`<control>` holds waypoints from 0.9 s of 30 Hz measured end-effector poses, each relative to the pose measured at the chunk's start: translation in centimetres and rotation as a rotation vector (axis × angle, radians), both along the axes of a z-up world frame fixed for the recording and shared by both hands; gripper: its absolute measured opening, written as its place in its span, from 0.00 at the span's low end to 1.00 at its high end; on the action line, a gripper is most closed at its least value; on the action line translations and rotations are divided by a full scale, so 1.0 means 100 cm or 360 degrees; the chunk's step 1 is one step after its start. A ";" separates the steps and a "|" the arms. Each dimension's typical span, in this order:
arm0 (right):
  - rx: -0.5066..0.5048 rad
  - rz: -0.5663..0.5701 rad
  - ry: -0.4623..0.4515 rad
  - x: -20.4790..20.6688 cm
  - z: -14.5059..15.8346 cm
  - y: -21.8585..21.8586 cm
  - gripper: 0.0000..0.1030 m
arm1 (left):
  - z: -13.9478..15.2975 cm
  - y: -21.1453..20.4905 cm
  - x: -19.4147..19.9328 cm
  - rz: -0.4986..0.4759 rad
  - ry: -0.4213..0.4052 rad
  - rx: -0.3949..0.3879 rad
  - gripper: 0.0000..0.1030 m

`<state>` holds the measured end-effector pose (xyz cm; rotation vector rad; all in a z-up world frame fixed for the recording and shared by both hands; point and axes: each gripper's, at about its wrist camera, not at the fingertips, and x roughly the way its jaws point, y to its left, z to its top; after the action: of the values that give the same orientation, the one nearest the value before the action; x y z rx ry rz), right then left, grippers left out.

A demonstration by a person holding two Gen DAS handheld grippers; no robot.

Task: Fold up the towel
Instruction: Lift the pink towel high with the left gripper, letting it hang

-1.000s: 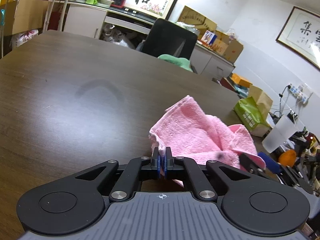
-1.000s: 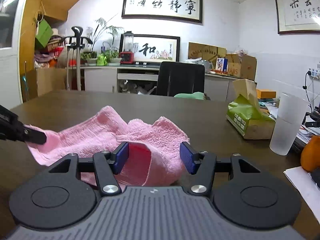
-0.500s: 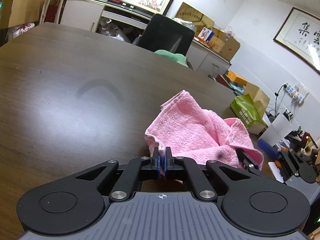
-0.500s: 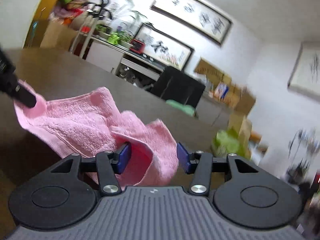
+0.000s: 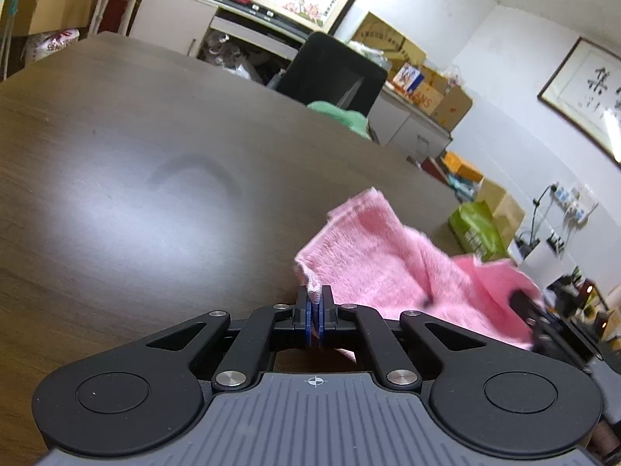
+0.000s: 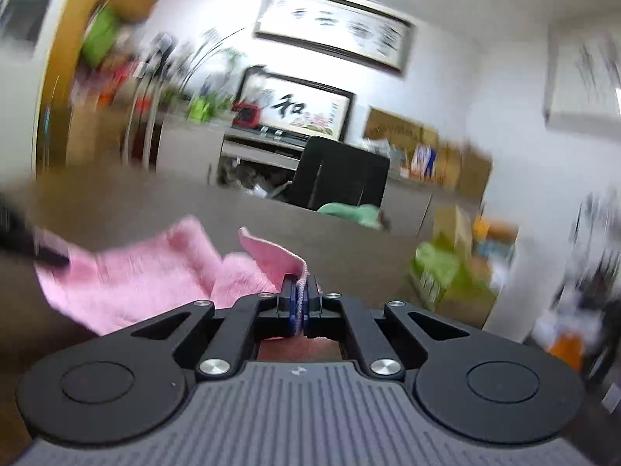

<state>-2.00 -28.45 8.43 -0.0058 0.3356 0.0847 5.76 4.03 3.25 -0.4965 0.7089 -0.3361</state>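
Note:
A pink towel (image 5: 392, 264) hangs crumpled over the dark wooden table (image 5: 155, 178), stretched between my two grippers. My left gripper (image 5: 314, 303) is shut on one corner of it. My right gripper (image 6: 298, 295) is shut on another corner of the towel (image 6: 155, 275). The right gripper shows blurred at the towel's far end in the left wrist view (image 5: 528, 306). The left gripper's fingers (image 6: 35, 248) show at the far left in the right wrist view. That view is blurred by motion.
A black office chair (image 5: 333, 73) with green cloth stands at the table's far edge. A green bag (image 5: 477, 229) sits at the table's right end. Cabinets, boxes and framed calligraphy line the walls behind.
My right gripper has shut on a towel corner, where it was open around the cloth before, and is moving fast. The left gripper stays shut on its corner, and the towel has lifted.

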 end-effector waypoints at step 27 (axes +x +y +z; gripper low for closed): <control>0.0993 0.0182 -0.0037 0.011 0.059 -0.070 0.03 | 0.120 0.026 -0.005 0.0195 -0.0317 0.0042 0.03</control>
<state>-0.87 -35.49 14.29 0.5920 0.2741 0.2993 5.22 6.64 15.27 -0.4716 0.4866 -0.2565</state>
